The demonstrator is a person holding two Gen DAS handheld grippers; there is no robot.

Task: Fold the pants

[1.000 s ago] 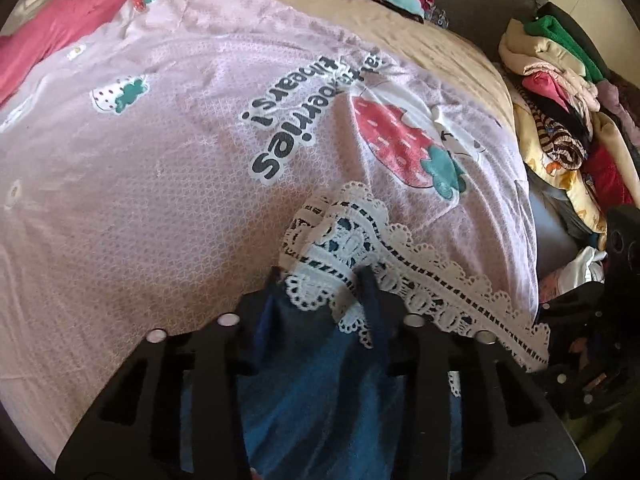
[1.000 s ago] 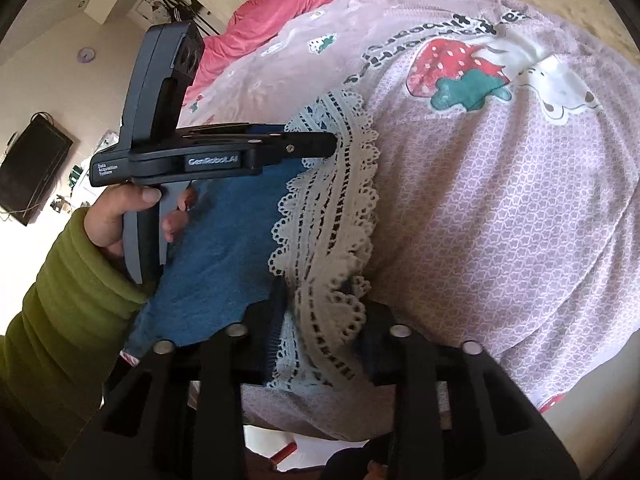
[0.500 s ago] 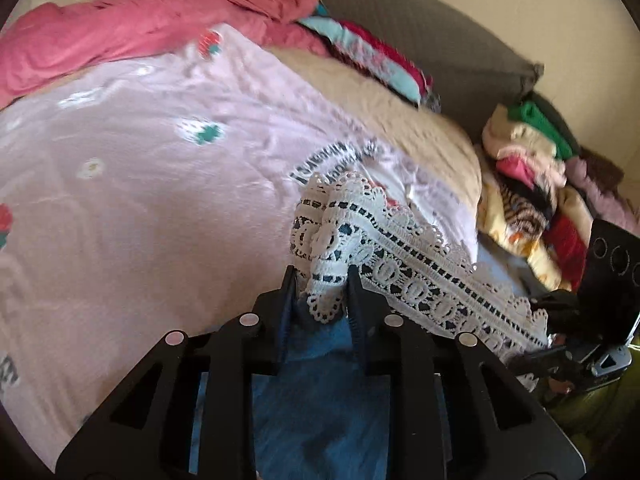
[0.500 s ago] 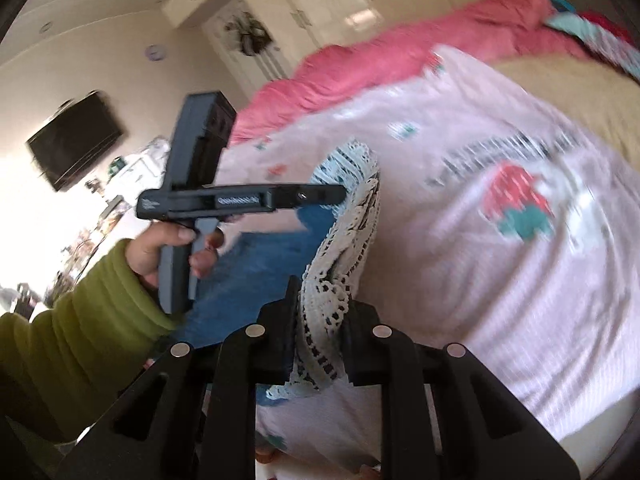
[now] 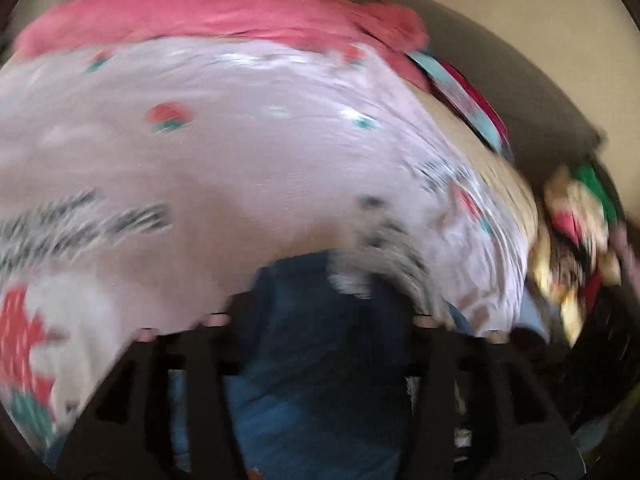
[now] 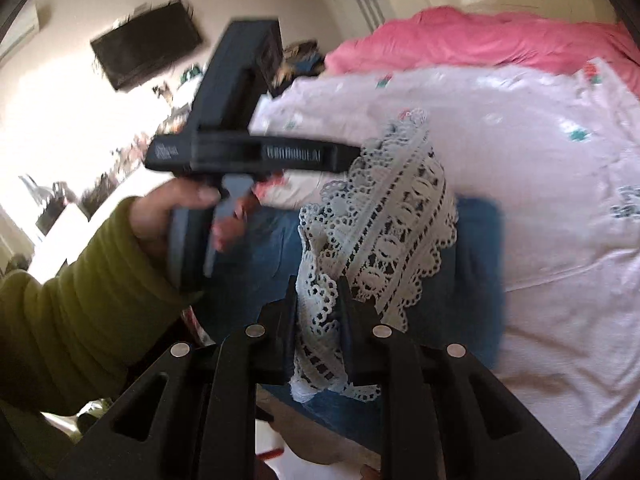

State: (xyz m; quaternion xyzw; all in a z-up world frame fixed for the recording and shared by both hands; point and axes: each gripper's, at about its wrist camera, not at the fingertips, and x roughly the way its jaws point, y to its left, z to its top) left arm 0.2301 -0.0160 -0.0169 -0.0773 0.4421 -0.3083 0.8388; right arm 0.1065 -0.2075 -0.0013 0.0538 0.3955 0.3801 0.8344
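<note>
Pinching the white lace hem [image 6: 384,240] between its narrowly set fingers, the right tongs [image 6: 318,308] held one corner of the blue pants [image 6: 476,264] up off the bed [image 6: 540,208], presumably so the trimmed leg end could be carried over the rest of the garment for a fold. Lace bunched between the two pads; the grip looked firm.

Left tongs [image 6: 352,156], seen from the right wrist view, reached in level from the left, tip at the far top of the lace band. A person's hand [image 6: 176,208] in an olive-green sleeve [image 6: 64,320] gripped the handle. Its jaws were opening at this moment. In the left wrist view the left tongs stood spread, with dark blue cloth between the fingers [image 5: 236,320] and a scrap of white lace just ahead; heavy blur, so whether the pads touched the cloth could not be told. My reading: that corner was being let go.

Pants lay at the near edge of the bed on a pale pink strawberry-print quilt [image 5: 240,152], lace end raised, denim body spread flat beneath. Pink blanket [image 5: 224,12] at the far side. A heap of clothes [image 5: 576,232] sat well apart, off to the right of the quilt. Fold seemed partway.
</note>
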